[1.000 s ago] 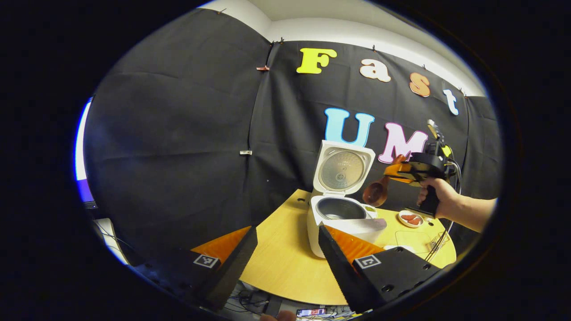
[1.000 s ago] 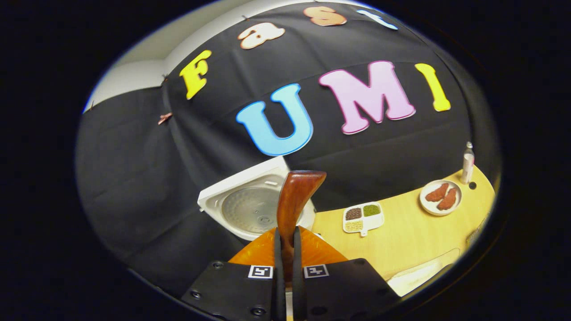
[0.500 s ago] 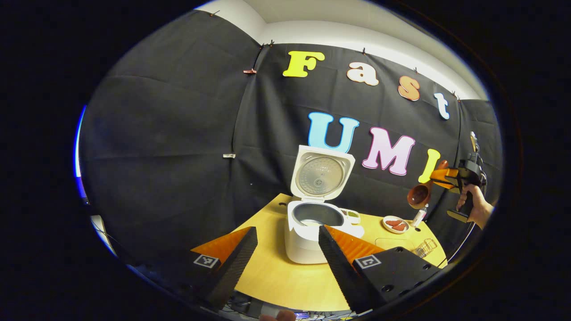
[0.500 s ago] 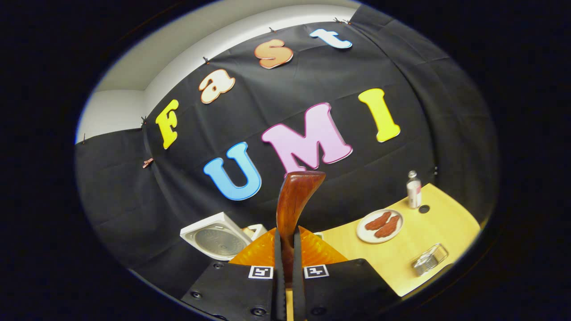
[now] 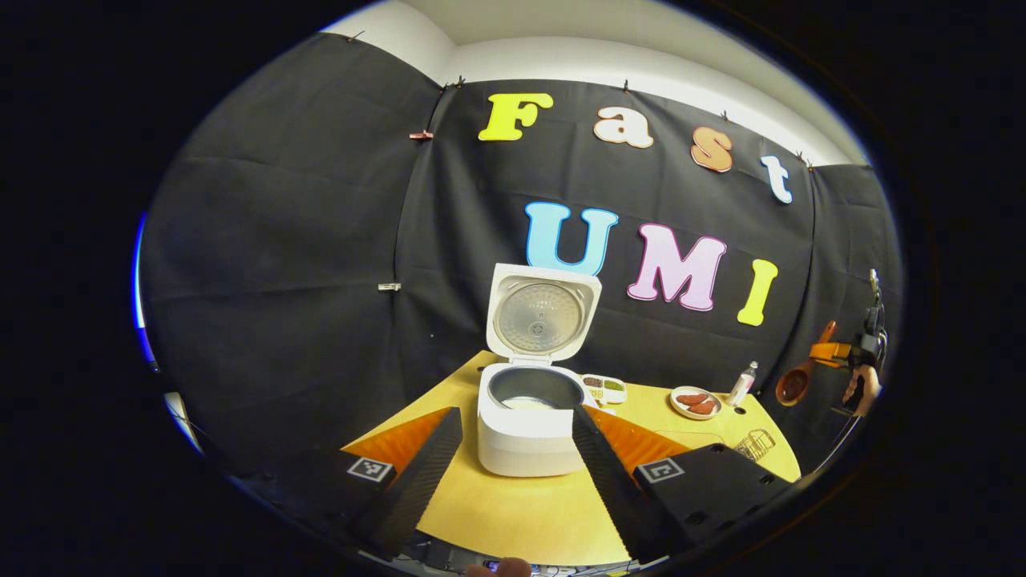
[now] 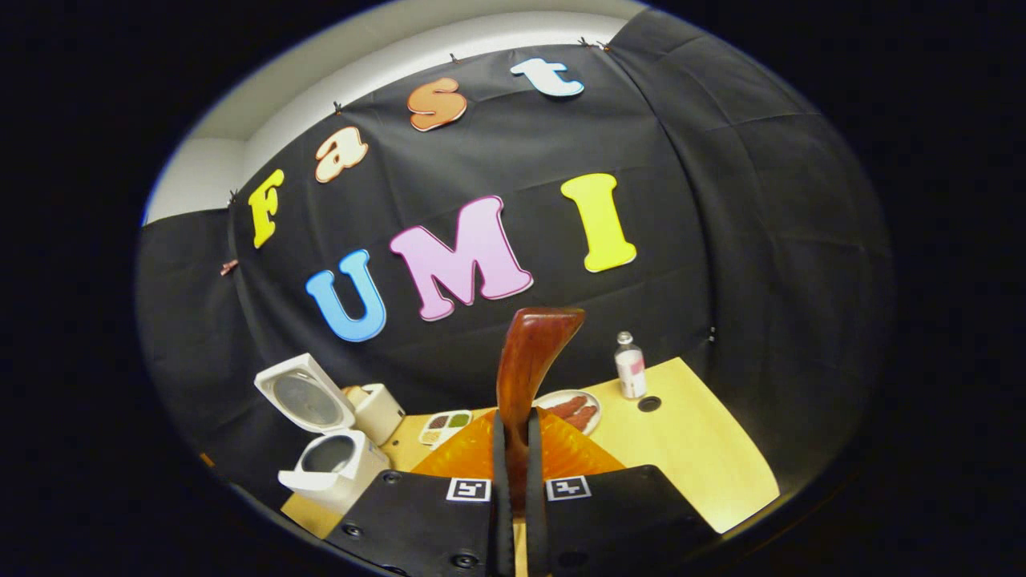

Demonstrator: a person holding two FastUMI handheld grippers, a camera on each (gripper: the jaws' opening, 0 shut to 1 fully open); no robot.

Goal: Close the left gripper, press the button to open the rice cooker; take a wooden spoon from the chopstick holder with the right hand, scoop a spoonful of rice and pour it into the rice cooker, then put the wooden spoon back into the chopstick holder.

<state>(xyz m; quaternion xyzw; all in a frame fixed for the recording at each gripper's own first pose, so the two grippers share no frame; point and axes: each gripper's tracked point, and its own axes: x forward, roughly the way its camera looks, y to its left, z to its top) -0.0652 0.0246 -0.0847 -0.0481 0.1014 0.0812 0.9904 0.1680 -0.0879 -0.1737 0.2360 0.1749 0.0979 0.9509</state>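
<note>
Left tongs (image 5: 513,449) are spread wide, nothing between the fingers, not touching anything. They hang off the near edge of the worktop (image 5: 513,505), aimed at the rice cooker (image 5: 529,429), which shows right in the gap between the two fingers. The cooker sits toward the near left part of the worktop with its lid (image 5: 543,314) flipped straight up and the inner pot open to view. There's something pale at the bottom of the pot, can't really tell what it is.

Right tongs (image 6: 513,473) are pressed together on the wooden spoon (image 6: 525,361), both fingers pinching the handle, which sticks up and forward out of the grip. In the left gripper view you can see the spoon's bowl hanging low off the tongs, out past the far right edge of the worktop, held up in the air by a hand (image 5: 862,389). It's well apart from the cooker.

Other stuff along the far edge: a little divided tray of grains (image 5: 605,387) just behind the cooker, a plate of reddish food (image 5: 694,401) further right, and a small bottle (image 5: 743,383) by the far right corner. A wire holder (image 5: 753,443) sits near the right edge. It's too small to say what's in it.
</note>
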